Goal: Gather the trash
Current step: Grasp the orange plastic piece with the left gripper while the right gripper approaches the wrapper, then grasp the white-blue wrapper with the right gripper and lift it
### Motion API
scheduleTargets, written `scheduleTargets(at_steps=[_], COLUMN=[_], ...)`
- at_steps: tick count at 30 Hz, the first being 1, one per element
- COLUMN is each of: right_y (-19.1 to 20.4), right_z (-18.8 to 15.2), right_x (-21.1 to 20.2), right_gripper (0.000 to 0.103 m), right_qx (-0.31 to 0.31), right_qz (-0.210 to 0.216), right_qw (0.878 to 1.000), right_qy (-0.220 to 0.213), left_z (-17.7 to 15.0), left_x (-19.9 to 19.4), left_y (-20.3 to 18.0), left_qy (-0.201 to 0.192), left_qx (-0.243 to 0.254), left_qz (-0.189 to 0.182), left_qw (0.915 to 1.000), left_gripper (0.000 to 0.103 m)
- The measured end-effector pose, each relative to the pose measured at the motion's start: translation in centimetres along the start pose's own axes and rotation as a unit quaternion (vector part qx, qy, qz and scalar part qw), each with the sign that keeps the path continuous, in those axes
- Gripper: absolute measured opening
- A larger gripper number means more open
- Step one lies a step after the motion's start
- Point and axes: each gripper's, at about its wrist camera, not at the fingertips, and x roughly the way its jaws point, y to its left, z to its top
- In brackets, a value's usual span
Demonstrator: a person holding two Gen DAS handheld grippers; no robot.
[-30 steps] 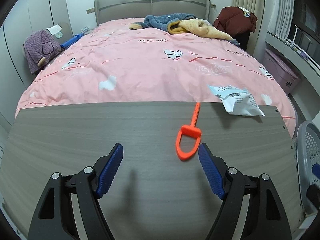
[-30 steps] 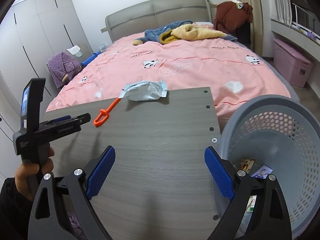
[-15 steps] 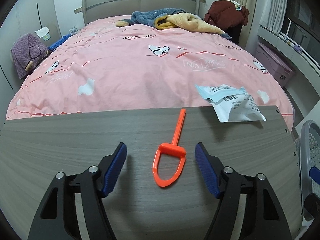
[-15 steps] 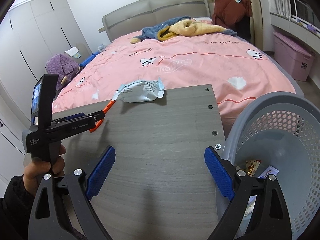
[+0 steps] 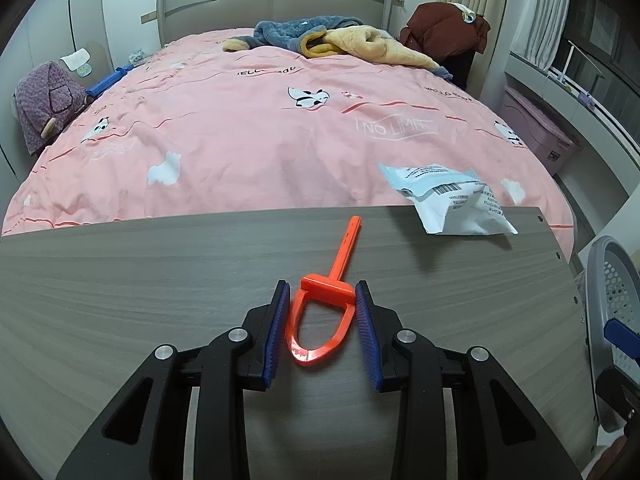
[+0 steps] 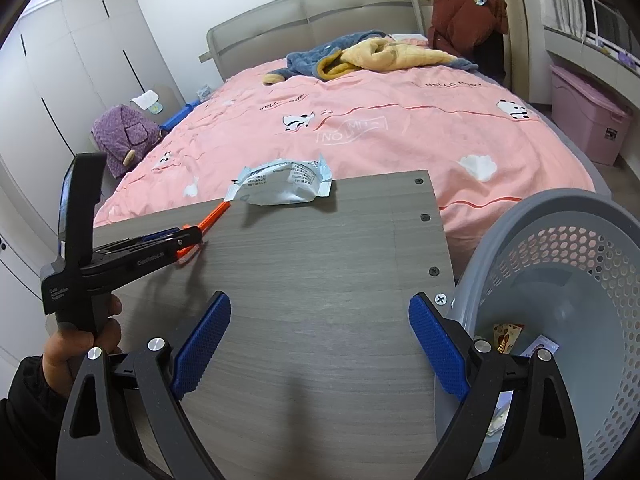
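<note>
An orange plastic tool (image 5: 325, 309) with a loop handle and a long stem lies on the grey wooden table (image 5: 120, 280). My left gripper (image 5: 322, 292) has its jaws narrowed around the loop, pads at or very near the loop's sides. The tool's stem also shows in the right wrist view (image 6: 214, 215), past the left gripper (image 6: 188, 240). A white and blue wrapper (image 5: 456, 200) lies at the table's far edge and also shows in the right wrist view (image 6: 282, 182). My right gripper (image 6: 320, 332) is open and empty above the table's near right part.
A grey perforated basket (image 6: 560, 280) stands at the table's right side with some wrappers inside; its rim shows in the left wrist view (image 5: 608, 300). A pink-covered bed (image 5: 280, 120) lies beyond the table. A pink storage box (image 6: 588, 124) stands at the right wall.
My left gripper has moved forward over the orange tool and its jaws have narrowed around the loop handle. The right gripper has hardly moved and stays open.
</note>
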Motion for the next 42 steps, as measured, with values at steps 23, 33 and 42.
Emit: scheduleTargets(at_steps=[23,33,42], right_y=[2.8,5.2,5.7], right_z=[11.5,13.8,13.7], right_x=[7.5,12.4,16.5], right_gripper=[0.089,0.096,0.097], right_qx=[-0.209,-0.282,-0.298], right_qz=[0.104,0.167,0.195], right_qw=[0.971,0.94,0.917], right_qy=[0.047,0.09,0.176], left_z=[-0.3,0.6,0.8], left_x=[-3.0,-4.4,-4.7], left_y=[3.7,5.9,7.8], left_qy=[-0.019,-0.038,-0.046], left_qx=[-0.052,-0.073,-0.091], left_qz=[0.012,0.039,0.053], left_qw=[0.9984,0.9958,0.9934], left_gripper=[0.032,0.032,0.032])
